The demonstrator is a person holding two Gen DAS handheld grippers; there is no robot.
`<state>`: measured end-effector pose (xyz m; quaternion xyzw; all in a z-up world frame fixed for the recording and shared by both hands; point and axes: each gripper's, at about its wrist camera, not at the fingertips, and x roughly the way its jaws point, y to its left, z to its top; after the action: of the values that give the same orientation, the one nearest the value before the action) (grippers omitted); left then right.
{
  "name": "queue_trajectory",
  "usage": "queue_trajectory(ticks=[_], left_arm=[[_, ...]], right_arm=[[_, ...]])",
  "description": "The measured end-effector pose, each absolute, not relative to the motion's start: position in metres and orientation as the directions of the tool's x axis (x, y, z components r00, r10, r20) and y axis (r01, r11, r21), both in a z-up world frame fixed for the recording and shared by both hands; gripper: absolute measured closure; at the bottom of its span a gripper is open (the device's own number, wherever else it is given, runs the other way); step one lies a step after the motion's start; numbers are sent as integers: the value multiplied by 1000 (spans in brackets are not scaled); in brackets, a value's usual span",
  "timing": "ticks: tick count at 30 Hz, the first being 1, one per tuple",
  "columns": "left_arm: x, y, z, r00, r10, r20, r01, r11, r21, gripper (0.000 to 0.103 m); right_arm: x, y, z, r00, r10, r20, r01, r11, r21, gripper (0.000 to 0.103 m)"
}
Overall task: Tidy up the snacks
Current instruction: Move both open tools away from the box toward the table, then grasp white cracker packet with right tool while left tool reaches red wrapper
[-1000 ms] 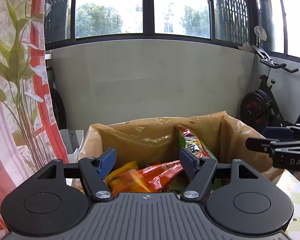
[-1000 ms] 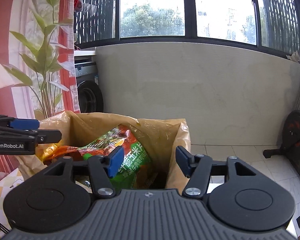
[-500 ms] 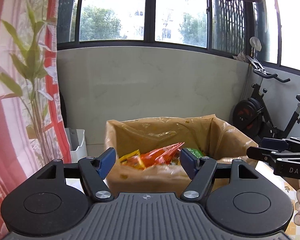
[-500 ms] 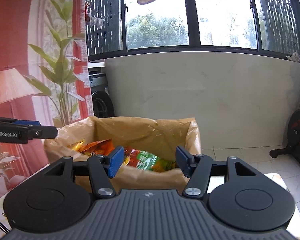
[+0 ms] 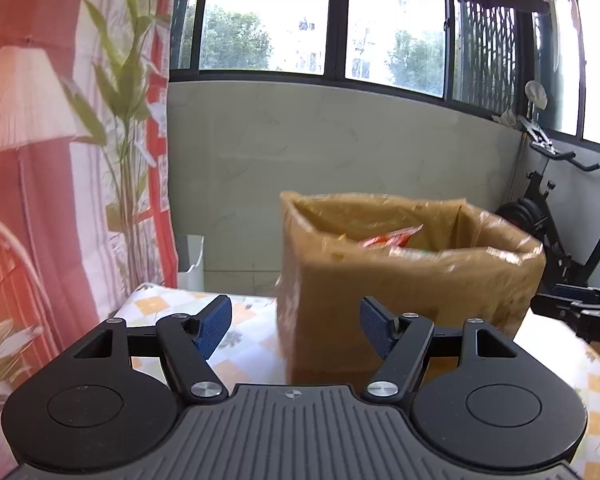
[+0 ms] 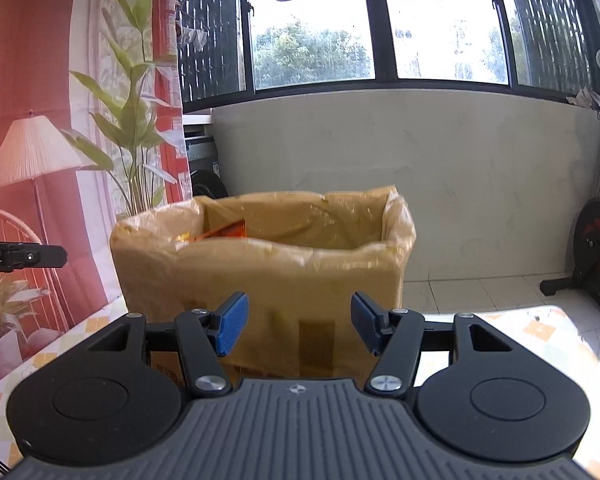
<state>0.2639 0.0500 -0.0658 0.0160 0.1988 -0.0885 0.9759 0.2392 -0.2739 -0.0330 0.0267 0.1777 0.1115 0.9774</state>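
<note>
Both my grippers hang empty in front of the cardboard box [image 5: 412,280], which stands on the checked tablecloth [image 5: 244,320] at the far side of the table, lined with clear plastic. My left gripper [image 5: 294,326] has its blue pads well apart with nothing between them, and my right gripper [image 6: 298,324] is also parted and holds nothing, aimed at the box's near wall. The snack packets [image 5: 388,237] sit down inside the box; only an orange-red corner shows over the rim, and from the right an orange packet [image 6: 224,232] peeks out at the far left corner. I judge the packing close to done. To do this step well, I would keep both grippers clear of the loose plastic lining so it does not snag, and check the table for packets left outside, none of which show in either view.
</note>
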Motion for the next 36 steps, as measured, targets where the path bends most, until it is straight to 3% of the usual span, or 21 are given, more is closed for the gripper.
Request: queue_trajectory(ticks=[23, 34, 35, 36], left_arm=[[262, 104, -137, 850, -145, -507, 136, 989, -54, 31], [272, 102, -176, 784, -173, -596, 171, 983, -61, 31], [275, 100, -180, 779, -172, -603, 171, 983, -58, 31], [280, 98, -184, 773, -174, -610, 176, 983, -58, 31]], right_arm=[[231, -246, -121, 815, 275, -510, -221, 961, 164, 43], [237, -203, -160, 703, 292, -648, -326, 943, 71, 43], [237, -203, -163, 698, 291, -654, -326, 943, 72, 44], [236, -204, -165, 697, 293, -654, -325, 943, 76, 51]])
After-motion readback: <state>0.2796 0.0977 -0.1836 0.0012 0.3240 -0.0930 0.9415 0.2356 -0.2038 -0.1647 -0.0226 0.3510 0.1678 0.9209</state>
